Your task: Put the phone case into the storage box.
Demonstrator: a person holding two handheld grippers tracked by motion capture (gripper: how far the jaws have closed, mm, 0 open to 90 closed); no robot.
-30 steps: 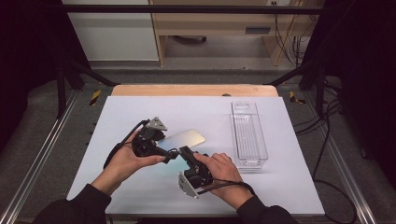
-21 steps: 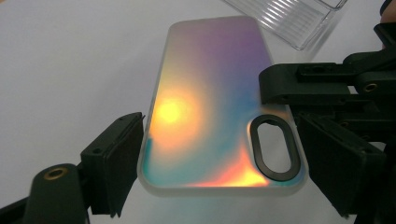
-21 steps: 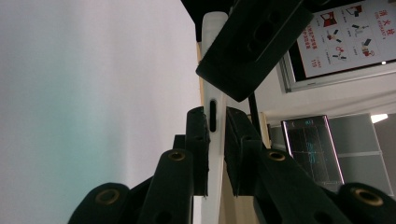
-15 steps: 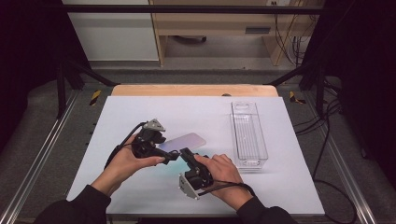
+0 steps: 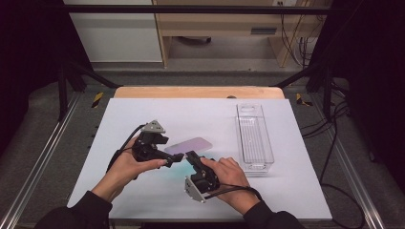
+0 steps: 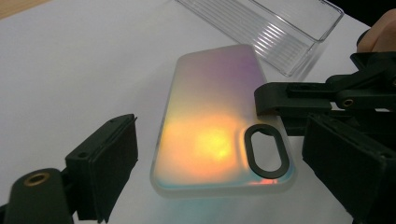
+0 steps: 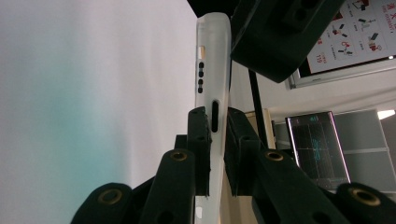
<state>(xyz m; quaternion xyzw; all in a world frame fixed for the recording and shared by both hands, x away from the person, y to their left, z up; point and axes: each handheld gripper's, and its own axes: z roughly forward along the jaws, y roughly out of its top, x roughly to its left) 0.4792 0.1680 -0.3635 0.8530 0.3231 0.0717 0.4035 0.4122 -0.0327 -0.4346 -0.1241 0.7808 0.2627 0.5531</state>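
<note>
An iridescent phone case [image 5: 188, 144] hangs just above the white table, casting a teal glow below it. My right gripper [image 5: 191, 156] is shut on the case's long edge; in the right gripper view its pads [image 7: 200, 135] pinch the case's frosted rim [image 7: 212, 56] by a button slot. My left gripper [image 5: 173, 159] comes in from the left. Its jaws have just been opening and stand wide on either side of the case's camera-hole end [image 6: 215, 121], without pressing on it. The right gripper's tip [image 6: 280, 102] shows over the case's right edge.
A clear ribbed plastic tray [image 5: 254, 138] lies lengthwise at the table's right side, close behind the right hand [image 5: 229, 171]; it also shows at the top of the left gripper view [image 6: 275, 28]. The table's wooden far edge [image 5: 198, 92] runs across the back.
The left gripper's jaws stand a little wider around the case's end. Both hands have kept their places, and the right gripper still pinches the case.
</note>
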